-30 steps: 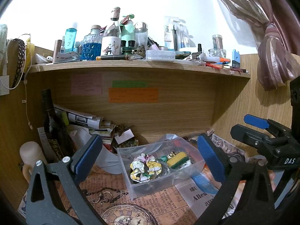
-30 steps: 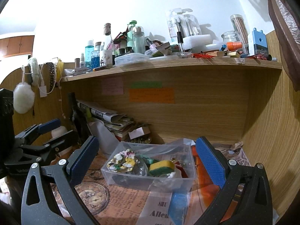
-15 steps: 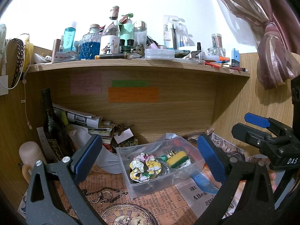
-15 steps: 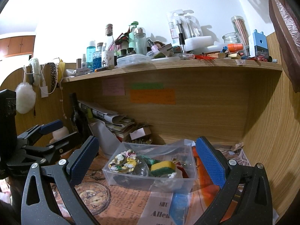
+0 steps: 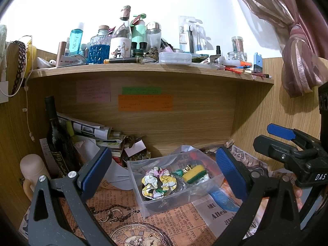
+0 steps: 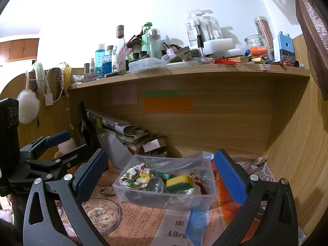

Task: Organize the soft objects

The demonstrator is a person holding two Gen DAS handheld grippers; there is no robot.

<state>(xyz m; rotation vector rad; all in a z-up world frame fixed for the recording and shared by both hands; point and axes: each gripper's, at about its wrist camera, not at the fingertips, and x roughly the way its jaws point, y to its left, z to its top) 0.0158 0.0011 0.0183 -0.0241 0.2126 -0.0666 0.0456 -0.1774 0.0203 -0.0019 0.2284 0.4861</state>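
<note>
Nearest, both claws stand wide open and hold nothing: the left claw and the right claw each frame the same clear plastic bin between their blue-padded fingers, without touching it. From the left wrist view the right claw shows at the right edge, and from the right wrist view the left claw shows at the left edge, so the two hang side by side, apart from each other. Beneath them the bench is covered with printed paper bearing a clock face and newspaper text. Just beyond the fingertips the bin rests on that paper, and inside it lie the soft things: a floral scrunchie toward its left side, a yellow and green sponge to the right of it, and a bit of green fabric between them. A blue flat object lies on the paper just beside the bin's right wall. Farther back, to the left, a dark wine bottle stands upright beside a heap of newspapers and papers. On the wooden back panel are a pink note, a green note and an orange note. Above, the shelf is crowded with bottles and jars, among them a blue patterned bottle.
</note>
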